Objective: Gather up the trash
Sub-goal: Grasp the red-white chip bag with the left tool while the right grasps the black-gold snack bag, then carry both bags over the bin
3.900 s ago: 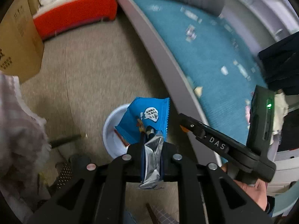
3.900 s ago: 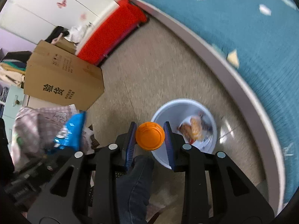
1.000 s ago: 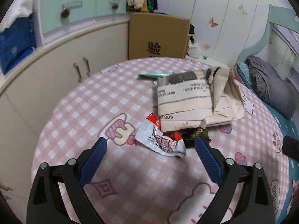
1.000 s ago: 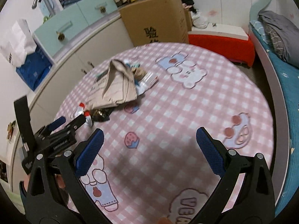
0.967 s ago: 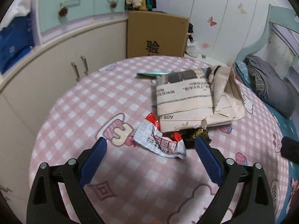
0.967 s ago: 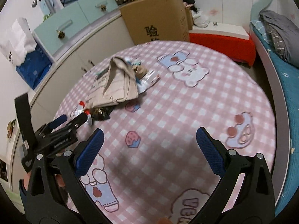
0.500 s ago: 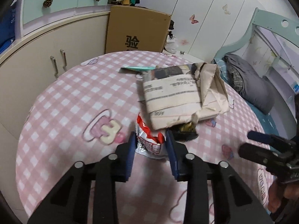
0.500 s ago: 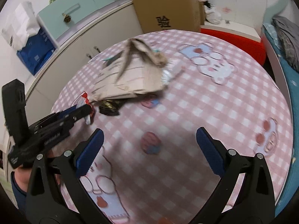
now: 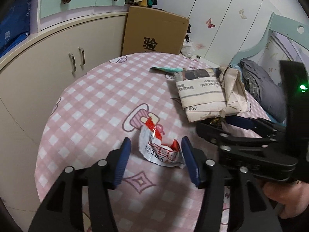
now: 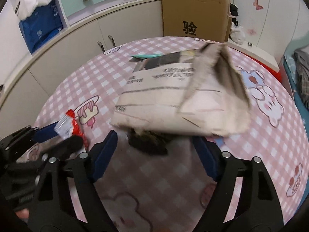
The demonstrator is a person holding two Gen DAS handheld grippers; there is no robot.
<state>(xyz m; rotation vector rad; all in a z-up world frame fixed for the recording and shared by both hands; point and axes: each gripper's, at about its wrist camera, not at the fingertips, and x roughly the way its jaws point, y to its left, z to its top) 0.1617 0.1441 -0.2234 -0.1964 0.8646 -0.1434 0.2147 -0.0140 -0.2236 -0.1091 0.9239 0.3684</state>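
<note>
Half a second back the left gripper point(image 9: 155, 155) had its blue pads close against the crumpled red-and-silver snack wrapper point(image 9: 159, 147); now they stand spread to either side of it, the right pad touching or nearly touching its edge, the left pad apart; the wrapper lies loose on the pink-and-white checked tablecloth point(image 9: 100, 100) of the round table; right of it, the folded newspaper bundle with a torn flap point(image 9: 210, 94) rests flat, a thin teal strip point(image 9: 167, 69) beyond its far corner; a dark crumpled scrap point(image 10: 147, 142) pokes out from under the bundle's near edge; the right gripper point(image 10: 154, 151) has moved in to it, blue fingers wide apart on both sides of the scrap, gripping nothing; that view is blurred; past the table, a brown cardboard box with a black character point(image 9: 155, 33) stands against cream cabinets point(image 9: 63, 52).
</note>
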